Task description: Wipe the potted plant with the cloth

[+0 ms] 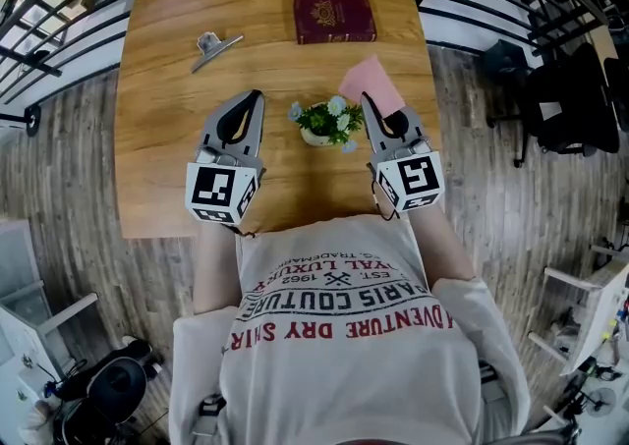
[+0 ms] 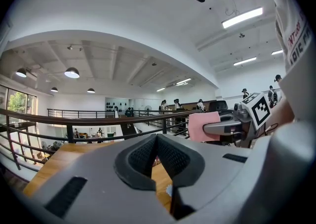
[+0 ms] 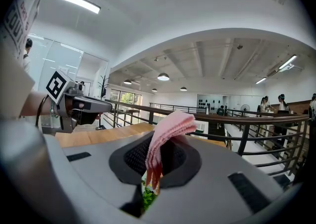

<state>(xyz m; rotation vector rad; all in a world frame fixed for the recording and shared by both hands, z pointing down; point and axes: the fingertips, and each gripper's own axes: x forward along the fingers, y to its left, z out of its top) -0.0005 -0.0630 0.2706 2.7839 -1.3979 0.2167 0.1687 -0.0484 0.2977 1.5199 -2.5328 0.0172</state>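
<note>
A small potted plant [image 1: 325,124] with green leaves and pale flowers stands on the wooden table [image 1: 167,139], between my two grippers. To its left is my left gripper [image 1: 258,94], shut with nothing between its jaws [image 2: 157,137]. My right gripper [image 1: 365,96] is to the plant's right, shut on a folded pink cloth [image 1: 371,83] that sticks out past its tips. In the right gripper view the cloth [image 3: 165,141] hangs between the jaws, with a bit of the plant [image 3: 147,197] below them. The left gripper view shows the cloth [image 2: 203,125] held level in the air.
A maroon book [image 1: 334,19] lies at the table's far side. A metal clip [image 1: 212,47] lies far left of the plant. Black railings [image 1: 59,11] run along the table's left, far and right sides. The table's near edge is at the person's chest.
</note>
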